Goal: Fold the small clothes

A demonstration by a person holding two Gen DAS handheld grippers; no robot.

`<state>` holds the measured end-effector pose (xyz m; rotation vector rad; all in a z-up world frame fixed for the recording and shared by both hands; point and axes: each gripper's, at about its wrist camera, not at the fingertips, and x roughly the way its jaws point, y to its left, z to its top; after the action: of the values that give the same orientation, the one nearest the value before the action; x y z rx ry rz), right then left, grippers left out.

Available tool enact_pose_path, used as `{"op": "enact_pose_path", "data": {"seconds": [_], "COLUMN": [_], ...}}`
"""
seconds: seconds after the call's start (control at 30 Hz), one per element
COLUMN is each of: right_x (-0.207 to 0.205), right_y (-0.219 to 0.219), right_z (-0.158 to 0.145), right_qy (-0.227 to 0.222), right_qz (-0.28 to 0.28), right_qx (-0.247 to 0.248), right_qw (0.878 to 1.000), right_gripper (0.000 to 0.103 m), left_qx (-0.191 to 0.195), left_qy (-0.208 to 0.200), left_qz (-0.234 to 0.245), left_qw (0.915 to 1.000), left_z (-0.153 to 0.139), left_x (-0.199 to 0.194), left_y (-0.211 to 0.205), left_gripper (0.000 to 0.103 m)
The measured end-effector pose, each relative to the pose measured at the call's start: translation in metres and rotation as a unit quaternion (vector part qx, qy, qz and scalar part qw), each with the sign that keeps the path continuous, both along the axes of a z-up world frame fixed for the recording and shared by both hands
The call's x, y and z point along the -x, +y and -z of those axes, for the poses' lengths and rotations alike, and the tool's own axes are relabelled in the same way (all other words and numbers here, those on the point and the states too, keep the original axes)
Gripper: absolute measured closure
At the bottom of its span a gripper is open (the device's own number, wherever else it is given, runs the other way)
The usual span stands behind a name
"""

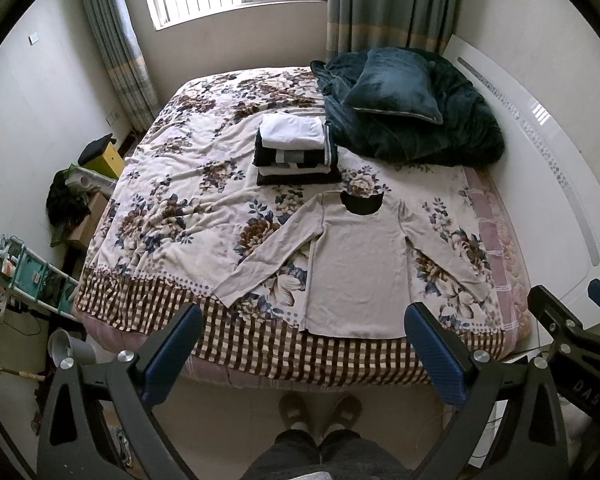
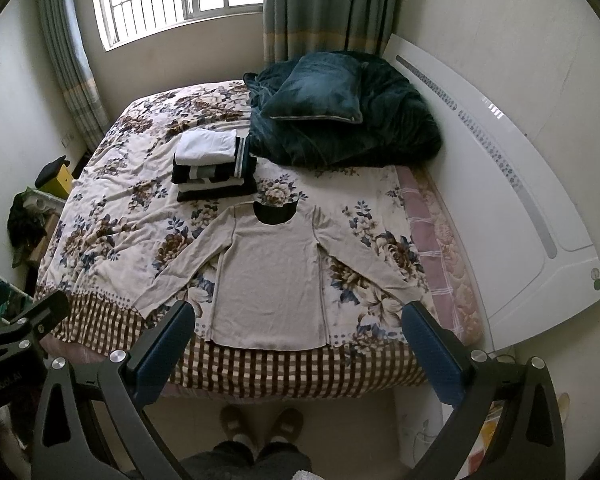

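Beige and long-sleeved, the shirt (image 1: 356, 268) (image 2: 268, 276) lies flat, face up and unfolded at the near edge of the bed (image 1: 172, 208) (image 2: 112, 216), sleeves spread, its hem on the checked border, with a stack of folded clothes (image 1: 294, 148) (image 2: 214, 164) just beyond its dark-lined collar and a dark green blanket (image 1: 428, 128) (image 2: 364, 132) with a pillow (image 1: 394, 86) (image 2: 316, 90) beyond that. Both the left gripper (image 1: 304, 344) and the right gripper (image 2: 300, 340) hang above the floor short of the shirt, fingers wide apart and empty. Each gripper's body is cut off by the frame, and the lettering on them, "DAS" and "Robot.AI", reads only in part.
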<state>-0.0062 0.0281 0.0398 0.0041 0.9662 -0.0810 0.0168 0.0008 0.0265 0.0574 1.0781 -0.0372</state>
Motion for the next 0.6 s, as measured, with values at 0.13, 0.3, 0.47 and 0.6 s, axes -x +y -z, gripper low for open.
{"op": "enact_pose_path", "data": {"seconds": [0.13,0.3,0.47,0.6], "right_x": [-0.003,-0.006,-0.017,-0.037], "right_y": [-0.001,-0.001,-0.007,-0.028], "right_z": [-0.015,-0.020,-0.023,0.016], "right_qy": [0.000,0.001,0.005,0.018], "right_qz": [0.000,0.001,0.017,0.068], "right_qx": [0.000,-0.002,-0.008,-0.028], "right_qw": [1.000,1.000,1.000,0.997], "right_gripper": [0.000,0.000,0.000,0.000], "left_qx": [0.000,0.001,-0.001,-0.021], "left_qy": [-0.001,-0.001,0.001,-0.018], "left_qz": [0.000,0.001,0.006,0.005], "left_qw": [1.0000,1.0000,1.0000,0.9996], "left_z": [0.000,0.001,0.003,0.032], "left_x": [0.001,0.001,-0.019,-0.060], "left_y": [0.000,0.000,-0.003,-0.012], "left_gripper": [0.000,0.000,0.000,0.000]}}
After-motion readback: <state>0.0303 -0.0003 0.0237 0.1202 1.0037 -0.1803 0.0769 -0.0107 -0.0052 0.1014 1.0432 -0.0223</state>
